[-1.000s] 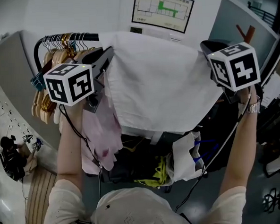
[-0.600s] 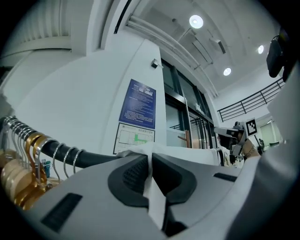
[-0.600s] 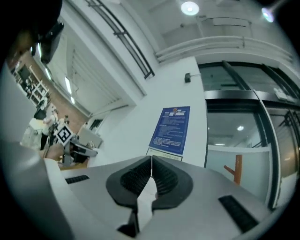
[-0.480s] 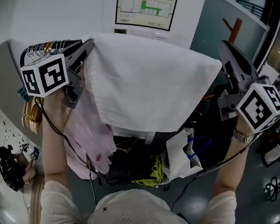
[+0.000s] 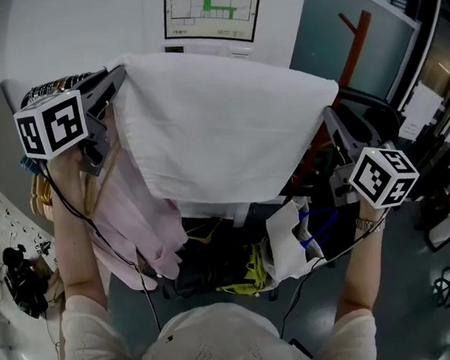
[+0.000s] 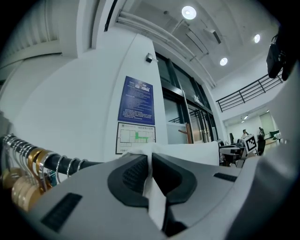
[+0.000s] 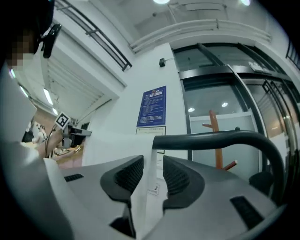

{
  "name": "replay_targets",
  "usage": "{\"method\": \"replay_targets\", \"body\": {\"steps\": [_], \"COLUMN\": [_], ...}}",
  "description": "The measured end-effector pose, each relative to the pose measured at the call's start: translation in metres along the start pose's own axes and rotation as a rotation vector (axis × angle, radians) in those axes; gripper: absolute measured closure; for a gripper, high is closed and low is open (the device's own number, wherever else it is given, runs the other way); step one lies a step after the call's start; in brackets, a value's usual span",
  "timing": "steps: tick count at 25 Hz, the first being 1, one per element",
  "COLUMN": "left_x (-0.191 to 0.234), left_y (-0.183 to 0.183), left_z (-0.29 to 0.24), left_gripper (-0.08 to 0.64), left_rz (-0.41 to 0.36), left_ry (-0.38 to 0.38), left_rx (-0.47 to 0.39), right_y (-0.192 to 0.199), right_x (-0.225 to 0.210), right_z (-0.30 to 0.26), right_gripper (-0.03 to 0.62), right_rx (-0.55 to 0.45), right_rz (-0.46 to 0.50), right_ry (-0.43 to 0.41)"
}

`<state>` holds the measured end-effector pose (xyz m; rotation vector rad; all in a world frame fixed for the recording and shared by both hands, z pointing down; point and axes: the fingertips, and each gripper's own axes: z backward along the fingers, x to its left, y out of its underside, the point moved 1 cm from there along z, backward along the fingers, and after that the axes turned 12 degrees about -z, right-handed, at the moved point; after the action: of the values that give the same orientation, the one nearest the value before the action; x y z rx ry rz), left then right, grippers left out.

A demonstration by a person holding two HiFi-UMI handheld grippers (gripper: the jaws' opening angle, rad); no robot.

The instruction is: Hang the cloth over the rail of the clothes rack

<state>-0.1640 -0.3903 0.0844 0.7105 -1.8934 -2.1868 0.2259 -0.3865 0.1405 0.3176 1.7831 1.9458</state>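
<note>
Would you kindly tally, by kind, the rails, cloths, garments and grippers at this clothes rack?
Black metal rail: 1
White fabric cloth, draped over it: 1
Pink garment, hanging on the rack: 1
Hand-held gripper: 2 (left hand-held gripper clamped on the cloth; right hand-held gripper with jaws opening, cloth between them)
Total: 5

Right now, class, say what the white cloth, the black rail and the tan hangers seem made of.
The white cloth: thin woven fabric, matt; it drapes in soft folds. The black curved rail: probably coated metal tube; smooth, faintly glossy. The tan hangers: likely varnished wood, from their warm sheen.
</note>
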Motion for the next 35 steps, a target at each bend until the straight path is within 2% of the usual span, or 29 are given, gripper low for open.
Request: {"method": "replay_targets", "body": {"steps": [3,4,5,8,10,14,16,18,21,24,27,32,35], "left_x": [0.000,0.000,0.000,0.002,0.006,0.006,0.003,0.000,0.003,0.008,0.010,0.038,0.034], "left_y": [0.001,0.001,0.002,-0.009,-0.023,-0.036,-0.031,-0.017,-0.007,-0.008,-0.006,-0.003,-0.007], "left_z": [0.000,0.000,0.001,-0.002,-0.007,-0.024,-0.029,-0.030,-0.028,-0.024,-0.017,-0.011,-0.003], "left_gripper": [0.535,0.535,0.535,0.535,0.535,0.534,0.534,0.525,0.466,0.437,0.432,0.420,0.420], "left_rz": [-0.019,-0.024,-0.028,-0.051,-0.076,-0.161,-0.207,-0.272,-0.352,-0.354,-0.366,-0.446,-0.355], "left_ry": [-0.002,0.002,0.010,0.032,0.031,0.035,0.051,0.073,0.091,0.112,0.114,-0.039,-0.025], "left_rx": [0.011,0.016,0.022,0.037,0.039,0.063,0.092,0.166,0.242,0.249,0.251,0.308,0.209], "right_y": [-0.006,-0.008,-0.010,-0.032,-0.056,-0.082,-0.080,-0.068,-0.059,-0.061,-0.062,-0.061,-0.060], "right_x": [0.012,0.017,0.019,0.024,0.028,0.020,0.013,0.007,0.000,-0.002,0.000,-0.005,-0.003], "right_z": [-0.009,-0.009,-0.007,0.003,0.004,-0.005,-0.004,-0.003,-0.003,-0.003,-0.003,-0.002,0.001], "right_gripper": [0.474,0.492,0.566,0.572,0.572,0.572,0.572,0.572,0.572,0.572,0.572,0.572,0.572], "right_rx": [0.010,0.011,0.005,-0.051,-0.088,-0.121,-0.107,-0.090,-0.086,-0.090,-0.082,-0.088,-0.095], "right_rz": [-0.025,-0.023,-0.029,-0.066,-0.049,-0.027,-0.038,-0.070,-0.134,-0.177,-0.167,-0.200,-0.193], "right_ry": [-0.104,-0.124,-0.132,-0.144,-0.132,-0.049,-0.026,-0.024,-0.040,-0.048,-0.036,-0.018,-0.023]}}
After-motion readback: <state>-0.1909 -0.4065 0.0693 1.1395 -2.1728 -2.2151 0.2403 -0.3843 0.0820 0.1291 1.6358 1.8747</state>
